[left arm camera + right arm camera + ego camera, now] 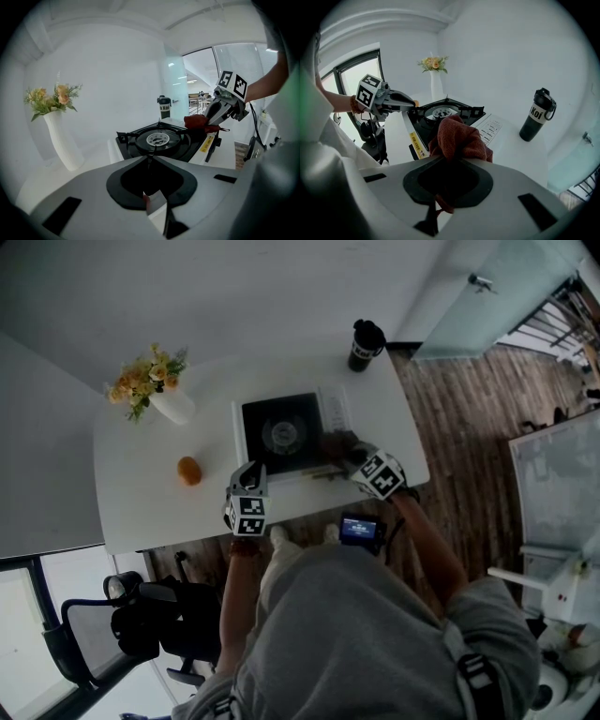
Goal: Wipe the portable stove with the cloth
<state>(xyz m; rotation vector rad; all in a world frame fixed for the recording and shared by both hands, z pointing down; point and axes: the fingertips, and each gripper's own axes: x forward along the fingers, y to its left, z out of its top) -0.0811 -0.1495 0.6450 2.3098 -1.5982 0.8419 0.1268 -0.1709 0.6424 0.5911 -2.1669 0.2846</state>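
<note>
A: the desk point(141, 493) has the stove point(281, 432) in the middle; the cloth point(457, 136) is at its near right edge; any wiping tips?

B: right tool point(449, 161) is clamped on the cloth; I'd press flat and overlap strokes; left tool point(150, 158) is closed and empty by the near left corner; maybe brace there

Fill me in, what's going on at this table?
A person with a gripper in each hand is wiping a black portable gas stove on a white table. The right gripper is shut on a bunched rust-red cloth and holds it on the stove's near right edge. The left gripper is shut, its tips at the stove's near left corner, seemingly steadying it; whether it pinches the rim is unclear.
</note>
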